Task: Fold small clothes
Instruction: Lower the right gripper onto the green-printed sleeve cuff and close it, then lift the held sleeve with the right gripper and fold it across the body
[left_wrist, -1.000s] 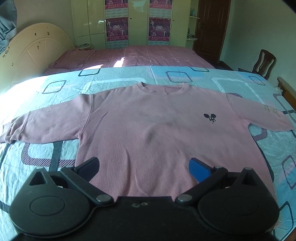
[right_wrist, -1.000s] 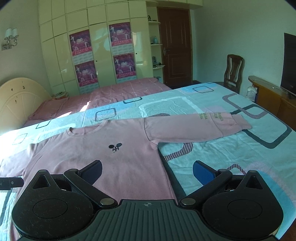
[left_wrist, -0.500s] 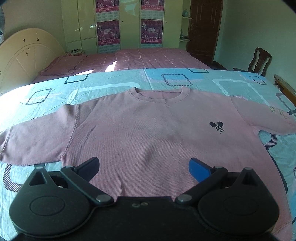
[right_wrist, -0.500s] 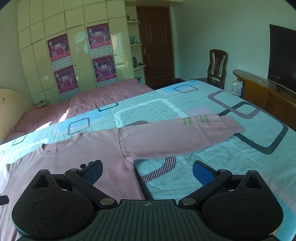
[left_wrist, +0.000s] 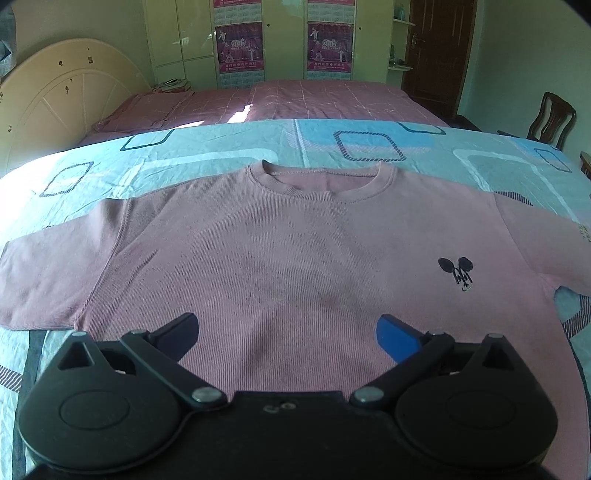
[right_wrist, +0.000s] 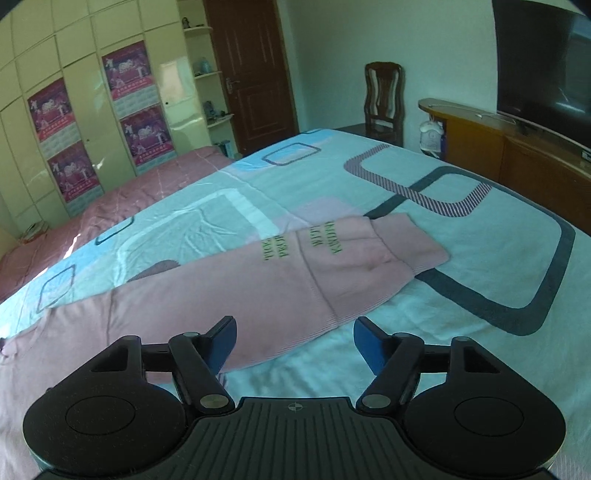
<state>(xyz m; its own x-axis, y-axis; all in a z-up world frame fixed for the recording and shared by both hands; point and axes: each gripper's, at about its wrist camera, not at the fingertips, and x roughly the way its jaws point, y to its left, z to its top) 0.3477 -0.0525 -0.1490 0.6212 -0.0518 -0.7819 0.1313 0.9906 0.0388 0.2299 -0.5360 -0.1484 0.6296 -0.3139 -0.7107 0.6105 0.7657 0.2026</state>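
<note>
A pink long-sleeved sweatshirt lies flat and face up on the bed, collar away from me, with a small black mouse logo on its chest. My left gripper is open and empty above the lower body of the shirt. In the right wrist view the shirt's right sleeve stretches out to the right, with printed letters near the cuff. My right gripper is open and empty, just above the sleeve's lower edge.
The bed has a light blue patterned sheet and a pink quilt beyond it. A cream headboard is at the left. A wooden chair, a TV cabinet and a TV stand to the right.
The left gripper has moved closer in over the shirt's body. The right gripper has swung right, from the shirt's body out to the right sleeve near the cuff. Both stayed open.
</note>
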